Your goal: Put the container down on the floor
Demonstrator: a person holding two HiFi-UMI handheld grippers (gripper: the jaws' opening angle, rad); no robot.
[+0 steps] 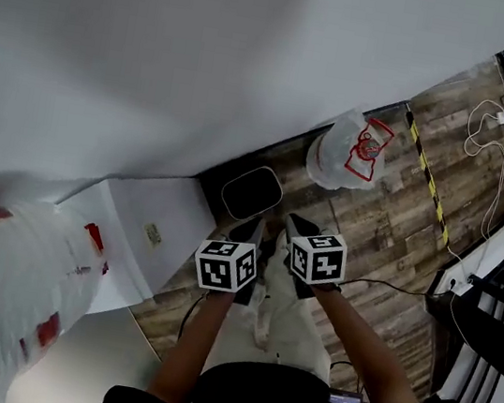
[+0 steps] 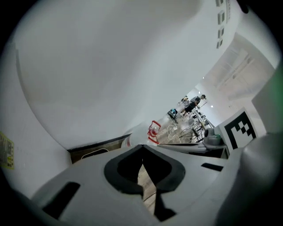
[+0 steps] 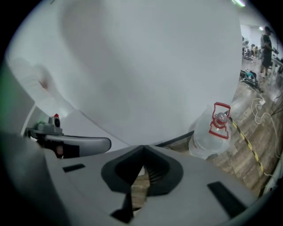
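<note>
On the wooden floor (image 1: 389,236), close to the white wall (image 1: 210,47), stands the container (image 1: 349,154), a clear water jug with a red handle, and it looks upright. The 2 grippers hang above the floor, well apart from it. The left gripper (image 1: 255,232) has its jaws together with nothing between them, and the right gripper (image 1: 301,225) is the same. In my judgement the putting down is finished. To end it well, hold both grippers away from the red handle, and check that the jug rests flat and does not lean on the wall.
</note>
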